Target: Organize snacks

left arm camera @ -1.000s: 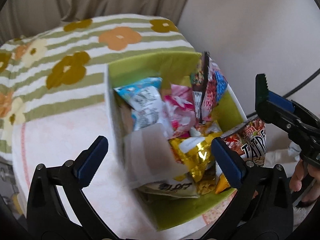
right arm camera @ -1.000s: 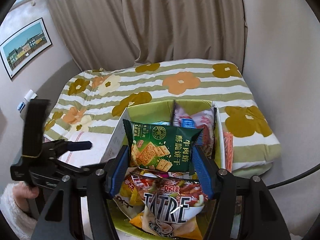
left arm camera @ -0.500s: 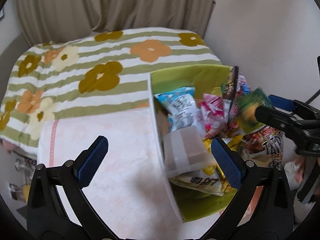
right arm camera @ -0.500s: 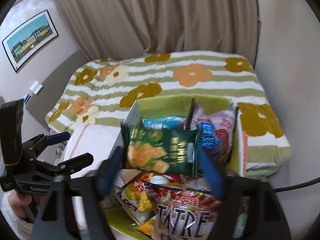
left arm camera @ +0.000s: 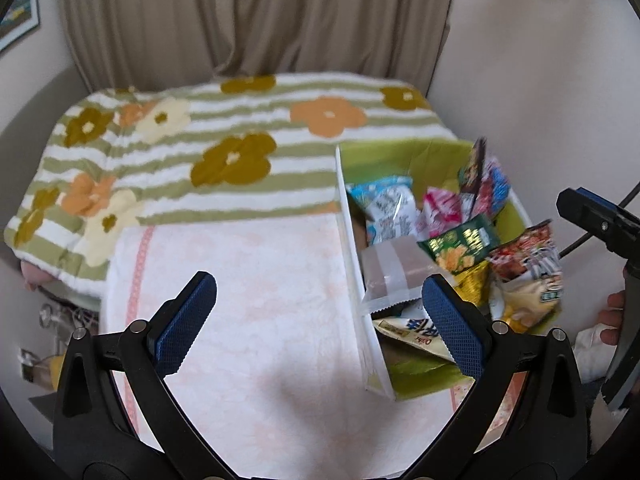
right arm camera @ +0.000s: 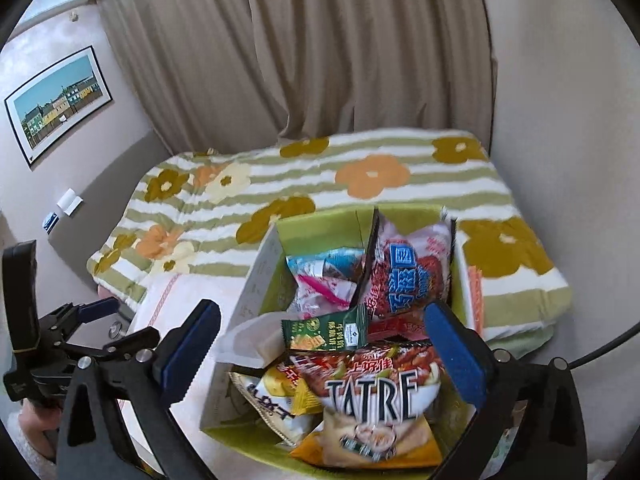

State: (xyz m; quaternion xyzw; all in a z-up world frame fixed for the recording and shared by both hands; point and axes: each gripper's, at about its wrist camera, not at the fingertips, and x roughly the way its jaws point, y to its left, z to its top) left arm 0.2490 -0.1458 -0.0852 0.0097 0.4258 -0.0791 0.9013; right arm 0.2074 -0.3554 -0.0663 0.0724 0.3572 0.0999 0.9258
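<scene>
Lime-green box (right arm camera: pixel 316 226), floral striped blanket (left arm camera: pixel 248 136)

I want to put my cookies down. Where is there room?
On the bare pink towel, between the flowered blanket and the green box. The box is crammed with snack bags.

Beige curtain (right arm camera: pixel 340 60), perhaps a window.

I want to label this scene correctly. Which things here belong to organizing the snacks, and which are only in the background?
Belong to the job:
- green box
- green cracker packet, lying on the pile
- TATRE bag
- red noodle packet
- right gripper, fingers open, holding nothing
- left gripper, open over the pink towel

Just lying about:
- flowered blanket
- curtain
- framed picture
</scene>
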